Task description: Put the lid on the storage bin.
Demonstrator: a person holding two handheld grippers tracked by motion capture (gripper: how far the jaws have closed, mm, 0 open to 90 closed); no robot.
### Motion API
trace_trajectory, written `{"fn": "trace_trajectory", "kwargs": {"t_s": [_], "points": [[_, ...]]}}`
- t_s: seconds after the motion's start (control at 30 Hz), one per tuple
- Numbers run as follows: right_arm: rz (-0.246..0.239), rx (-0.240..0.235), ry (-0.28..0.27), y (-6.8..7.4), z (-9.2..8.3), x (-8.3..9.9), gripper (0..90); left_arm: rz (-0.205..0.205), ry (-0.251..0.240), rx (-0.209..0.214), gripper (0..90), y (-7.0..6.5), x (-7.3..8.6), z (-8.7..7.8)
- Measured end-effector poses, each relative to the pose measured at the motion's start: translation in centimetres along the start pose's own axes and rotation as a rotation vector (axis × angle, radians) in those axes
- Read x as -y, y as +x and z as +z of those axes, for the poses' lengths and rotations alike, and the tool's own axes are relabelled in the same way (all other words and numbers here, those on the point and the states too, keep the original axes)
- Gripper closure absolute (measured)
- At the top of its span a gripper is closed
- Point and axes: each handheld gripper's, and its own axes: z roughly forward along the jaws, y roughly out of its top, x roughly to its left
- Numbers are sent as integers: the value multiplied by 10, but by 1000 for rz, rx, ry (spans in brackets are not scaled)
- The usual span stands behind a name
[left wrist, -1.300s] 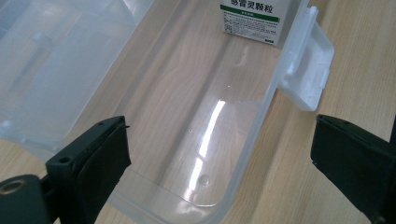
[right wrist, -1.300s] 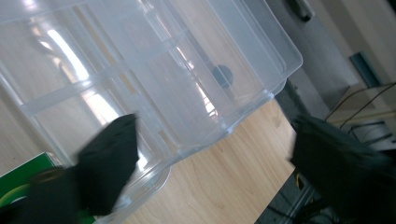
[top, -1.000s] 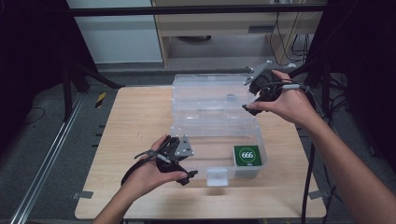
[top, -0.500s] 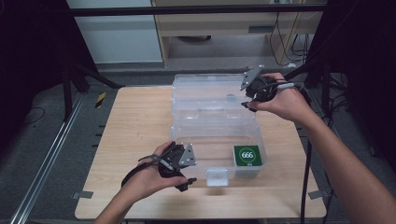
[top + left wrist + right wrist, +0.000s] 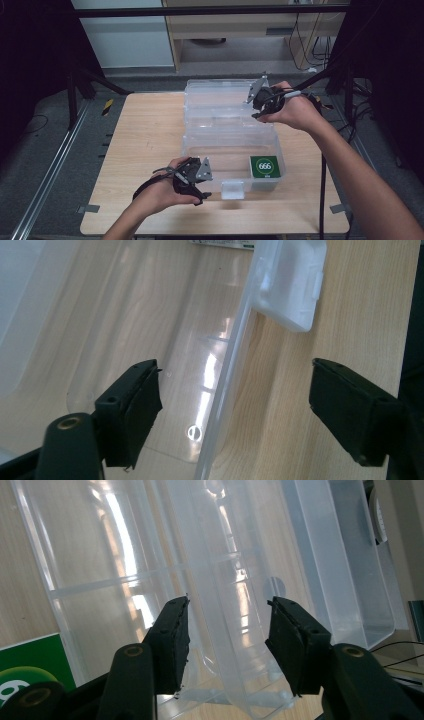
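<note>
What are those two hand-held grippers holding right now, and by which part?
Nothing is gripped yet. The left hand-held gripper straddles the clear box's front wall, the right hand-held gripper its lid's edge; both have just been closing, pads not touching.

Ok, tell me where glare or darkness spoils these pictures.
High view: dark surroundings, the wooden table evenly lit, the clear plastic box washed out. Left gripper view: bright reflections on the box wall. Right gripper view: a streak of glare across the box, edges soft near the jaws.

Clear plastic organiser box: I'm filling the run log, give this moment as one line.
clear plastic organiser box: lid open | left gripper: jaws astride front wall, closing, no contact | right gripper: jaws astride hinge fold, closing
</note>
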Motion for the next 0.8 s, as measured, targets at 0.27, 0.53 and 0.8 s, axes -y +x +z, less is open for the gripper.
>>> {"fn": "trace_trajectory", "kwargs": {"t_s": [0.27,0.53,0.8], "points": [[-41,-41,21,1,10,0,612,6,10,-2,326,1,1,2],[-62,-57,40,3,15,-1,628,3,34,0,413,1,2,6],[-70,-56,53,5,19,-2,675,4,41,24,481,3,1,12]]}}
